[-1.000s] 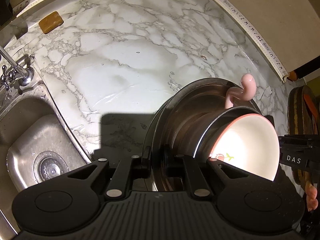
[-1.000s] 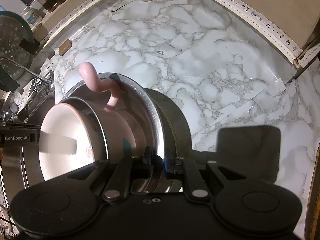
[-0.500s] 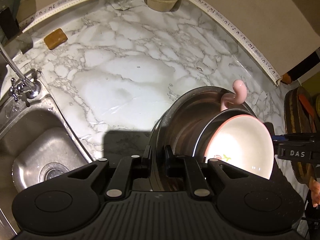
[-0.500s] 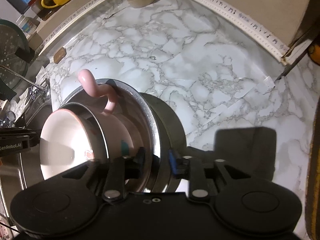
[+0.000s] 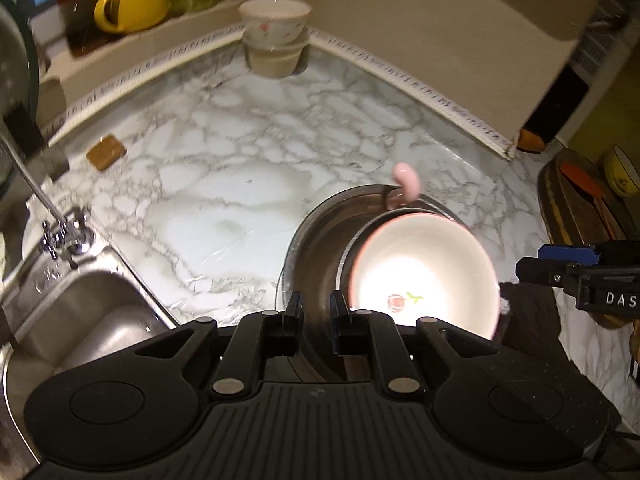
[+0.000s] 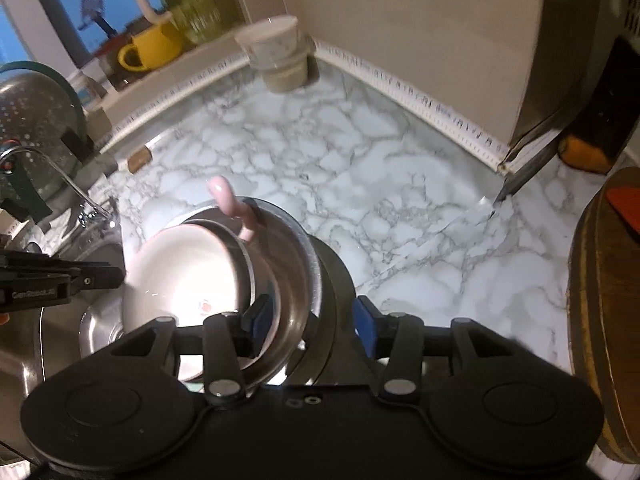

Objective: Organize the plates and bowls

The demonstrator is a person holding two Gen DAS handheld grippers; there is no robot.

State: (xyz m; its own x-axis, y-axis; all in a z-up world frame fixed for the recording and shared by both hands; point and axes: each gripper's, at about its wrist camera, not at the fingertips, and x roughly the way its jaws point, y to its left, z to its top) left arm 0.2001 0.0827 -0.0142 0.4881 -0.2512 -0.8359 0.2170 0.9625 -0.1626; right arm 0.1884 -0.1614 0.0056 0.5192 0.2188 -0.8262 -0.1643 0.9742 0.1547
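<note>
Right gripper (image 6: 308,320) now open, pink-rimmed bowl (image 5: 424,276) seemingly inside steel bowl (image 5: 320,248)

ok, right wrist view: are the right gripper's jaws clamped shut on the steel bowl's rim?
No: the right gripper stands open, its blue-padded jaws spread well apart on either side of the stainless steel bowl wall.

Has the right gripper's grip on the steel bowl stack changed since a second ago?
Yes. The right gripper has opened its jaws wide around the steel bowl.
</note>
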